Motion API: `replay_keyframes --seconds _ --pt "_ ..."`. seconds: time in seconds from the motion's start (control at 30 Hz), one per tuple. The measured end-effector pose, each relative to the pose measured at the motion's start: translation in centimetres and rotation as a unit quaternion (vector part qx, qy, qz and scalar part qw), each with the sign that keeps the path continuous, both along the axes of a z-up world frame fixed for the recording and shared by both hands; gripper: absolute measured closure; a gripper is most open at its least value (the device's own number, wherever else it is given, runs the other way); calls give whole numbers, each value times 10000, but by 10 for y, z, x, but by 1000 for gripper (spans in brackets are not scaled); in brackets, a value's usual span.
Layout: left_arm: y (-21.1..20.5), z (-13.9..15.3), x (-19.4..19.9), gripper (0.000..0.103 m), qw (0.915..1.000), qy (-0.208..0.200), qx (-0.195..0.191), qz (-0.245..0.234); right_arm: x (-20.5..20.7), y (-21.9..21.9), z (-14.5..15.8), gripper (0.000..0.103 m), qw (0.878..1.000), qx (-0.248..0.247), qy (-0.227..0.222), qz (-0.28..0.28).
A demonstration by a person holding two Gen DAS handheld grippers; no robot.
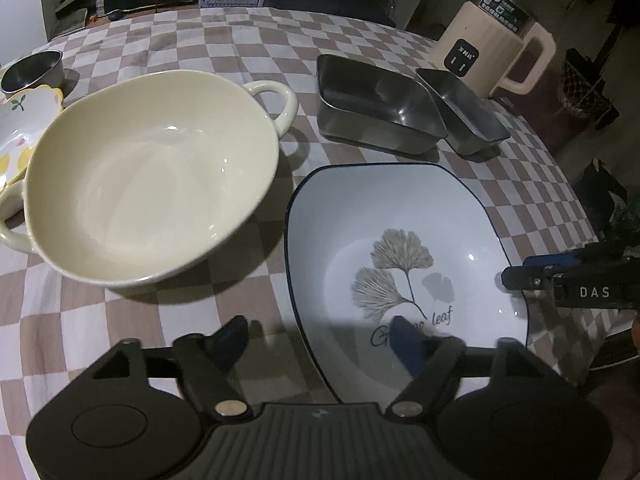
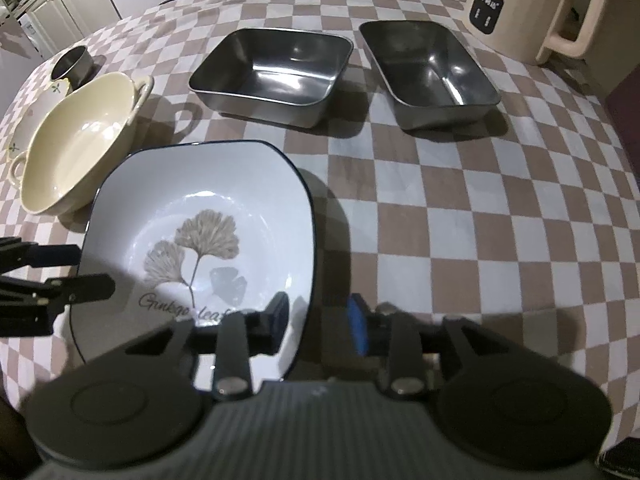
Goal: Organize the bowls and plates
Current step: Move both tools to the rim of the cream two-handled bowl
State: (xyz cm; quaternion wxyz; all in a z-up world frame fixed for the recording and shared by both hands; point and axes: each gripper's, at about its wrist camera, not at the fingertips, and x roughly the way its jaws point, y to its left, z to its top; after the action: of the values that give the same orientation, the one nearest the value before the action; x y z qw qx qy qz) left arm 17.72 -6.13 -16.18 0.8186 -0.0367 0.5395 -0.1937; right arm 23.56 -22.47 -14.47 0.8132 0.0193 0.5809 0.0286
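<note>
now both grippers, left gripper and right gripper, straddle opposite rims of the ginkgo plate unclenched as it rests on the checked cloth beside the cream bowl, so lift clear straight upward.

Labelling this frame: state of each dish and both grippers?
White square ginkgo-leaf plate: flat on cloth, empty, straddled by both grippers.
Cream two-handled ceramic bowl: tilted, empty.
Two steel rectangular trays: upright, empty.
Left gripper: fingers open.
Right gripper: fingers open.
</note>
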Motion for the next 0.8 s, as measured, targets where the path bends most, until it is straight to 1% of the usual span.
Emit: replay_keyframes --seconds 0.03,0.07,0.1,0.13,0.17,0.23,0.27,0.33,0.37,0.57,0.7,0.8 --pt "1 1 -1 14 10000 13 -22 17 -2 0 2 54 10000 14 -39 -14" --pt "2 2 -2 11 10000 27 -52 45 -3 -1 4 50 10000 36 -83 -33" --pt "4 3 -2 7 9999 27 -90 87 -5 -1 6 43 9999 57 -116 -46" --pt "5 4 -3 5 9998 15 -123 128 -5 -2 7 36 9999 68 -131 -47" --pt "6 5 -4 4 9998 3 -145 157 -6 -1 8 33 9998 66 -154 -50" --pt "10 8 -5 0 9996 -37 -165 224 -8 -1 10 20 9997 44 -229 -69" --pt "12 9 -6 0 9995 -71 -169 260 -8 -1 10 16 9996 28 -272 -83" --pt "15 10 -7 0 9993 -110 -183 299 -9 -1 12 4 9991 5 -413 -123" --pt "17 10 -7 0 9992 -112 -206 315 -9 -1 13 1 9987 3 -483 -136" --pt "30 17 -5 0 9980 -210 -354 473 -4 4 18 0 9971 30 -730 -197" --pt "43 27 -1 0 9963 -384 -454 620 2 12 21 0 9950 40 -966 -257" --pt "56 35 3 0 9944 -505 -495 788 9 21 23 0 9939 132 -1062 -263"
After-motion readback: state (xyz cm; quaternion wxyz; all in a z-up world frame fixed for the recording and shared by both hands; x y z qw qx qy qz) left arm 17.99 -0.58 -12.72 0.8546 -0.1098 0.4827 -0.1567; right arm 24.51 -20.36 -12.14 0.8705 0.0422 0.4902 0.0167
